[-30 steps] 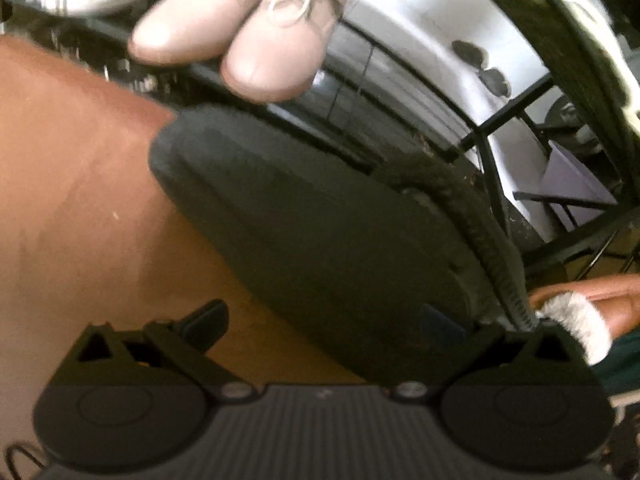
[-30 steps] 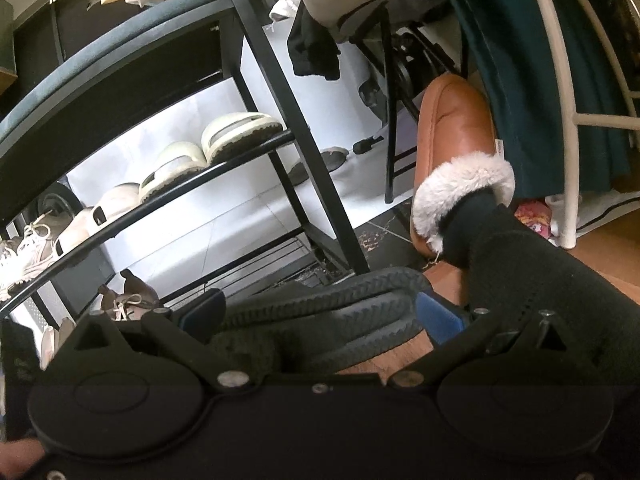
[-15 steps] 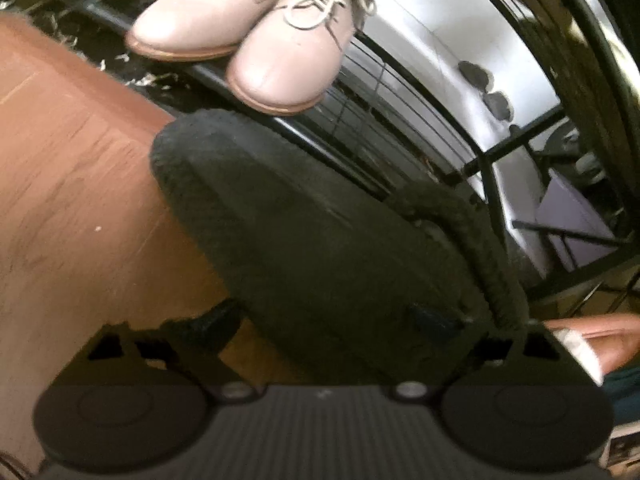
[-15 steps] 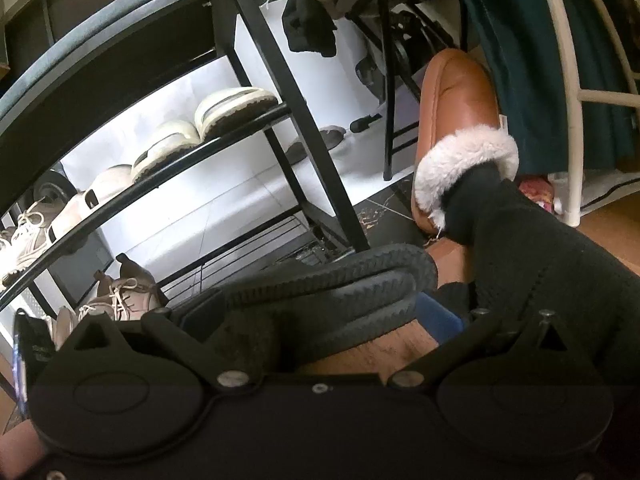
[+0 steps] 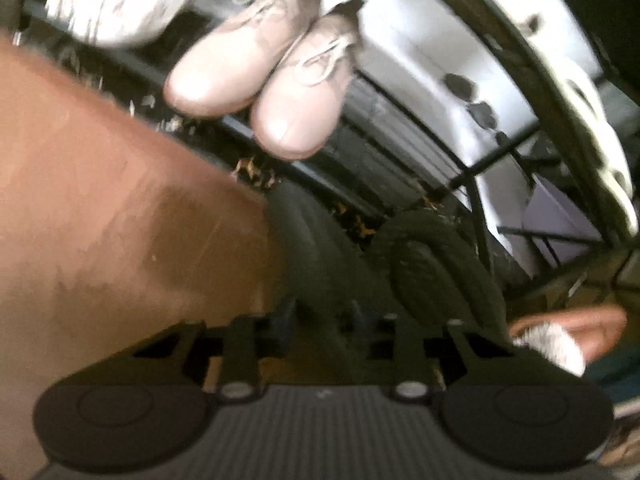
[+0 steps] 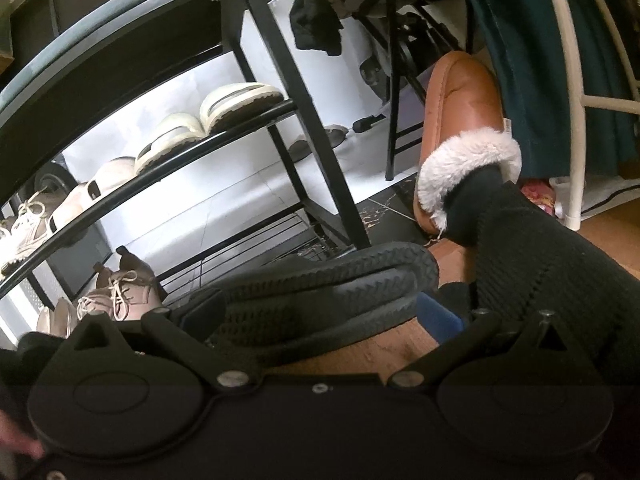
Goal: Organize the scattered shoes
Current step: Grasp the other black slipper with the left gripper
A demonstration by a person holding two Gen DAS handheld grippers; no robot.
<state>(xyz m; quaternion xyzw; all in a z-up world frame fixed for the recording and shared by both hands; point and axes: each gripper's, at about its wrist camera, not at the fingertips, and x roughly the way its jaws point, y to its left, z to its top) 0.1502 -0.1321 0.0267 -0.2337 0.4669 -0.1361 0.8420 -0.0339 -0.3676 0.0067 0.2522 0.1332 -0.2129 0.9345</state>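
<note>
My left gripper (image 5: 318,314) is shut on the edge of a dark grey shoe (image 5: 320,264), seen edge-on over the wooden floor in a blurred left wrist view. A second dark shoe (image 5: 440,268) with a ridged sole shows just to its right. My right gripper (image 6: 320,312) holds a dark grey shoe (image 6: 320,284) between its fingers, sole facing right, in front of the black shoe rack (image 6: 304,92). A pair of pink lace-up shoes (image 5: 256,76) sits on the rack's bottom shelf; it also shows in the right wrist view (image 6: 120,292).
White slippers (image 6: 208,120) and a white sneaker (image 6: 24,224) sit on the rack's upper shelf. A foot in a tan fur-lined slipper (image 6: 460,120) and a black legging (image 6: 540,272) stand to the right. A white chair frame (image 6: 576,120) is beyond.
My left gripper has closed on the dark shoe, which has turned from broad side to edge-on. The left view has swung toward the rack. The right gripper and its shoe have barely moved.
</note>
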